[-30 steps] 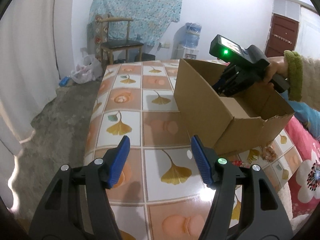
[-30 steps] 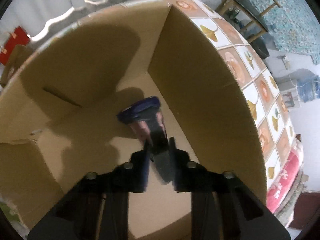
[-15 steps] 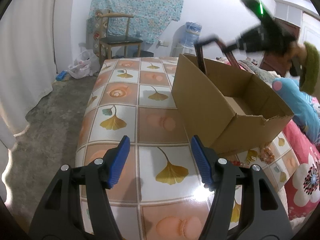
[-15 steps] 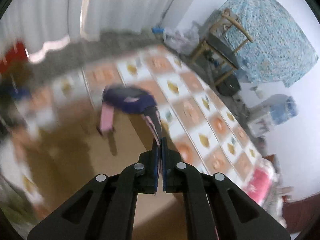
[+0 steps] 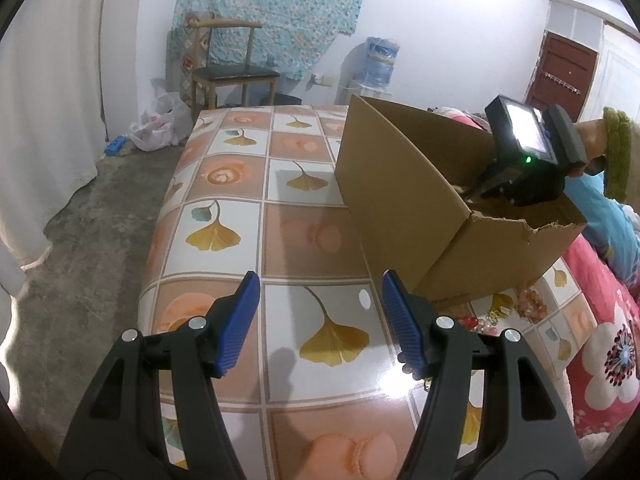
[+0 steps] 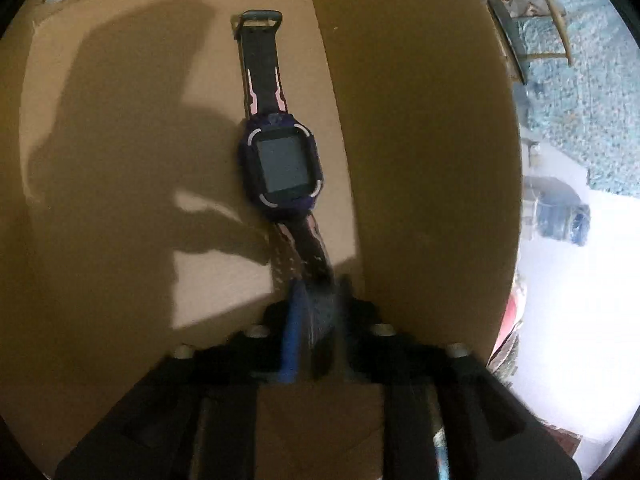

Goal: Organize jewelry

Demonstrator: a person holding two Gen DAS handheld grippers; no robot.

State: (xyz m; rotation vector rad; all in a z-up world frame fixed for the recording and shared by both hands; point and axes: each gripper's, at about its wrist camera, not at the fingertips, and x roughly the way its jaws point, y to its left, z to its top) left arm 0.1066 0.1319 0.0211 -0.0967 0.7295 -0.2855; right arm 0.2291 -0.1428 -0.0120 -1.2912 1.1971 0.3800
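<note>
1. The right gripper [image 6: 316,304] is seen reaching down into the cardboard box [image 6: 420,160]; its jaws are opening, and the near end of the watch's strap lies between them, blurred, so it cannot be told whether the pads press on it at all.
2. The watch [image 6: 282,166] is laid flat on the floor of the box, face up, just beside the tall inner wall on the right of the right wrist view.
3. Its long axis runs straight away from the right fingers: near strap end at the fingertips, square case beyond it, buckle end farthest off toward the far wall.
4. The coming move is judged to turn on that line: the fingers would be drawn back along the strap's axis and upward, so that the strap is not dragged with them.
5. The watch is seen as a dark case with a grey blank screen, pale corner marks, and a dark strap with pink stripes.
6. The left gripper [image 5: 320,320] is held with its blue pads spread and nothing between them, above the tiled tabletop [image 5: 224,184], outside the box and well apart from the watch; the right hand is plainly the nearer.
7. Beads [image 5: 528,306] are seen lying on the tabletop just beside the box's near corner, not yet put away.
</note>
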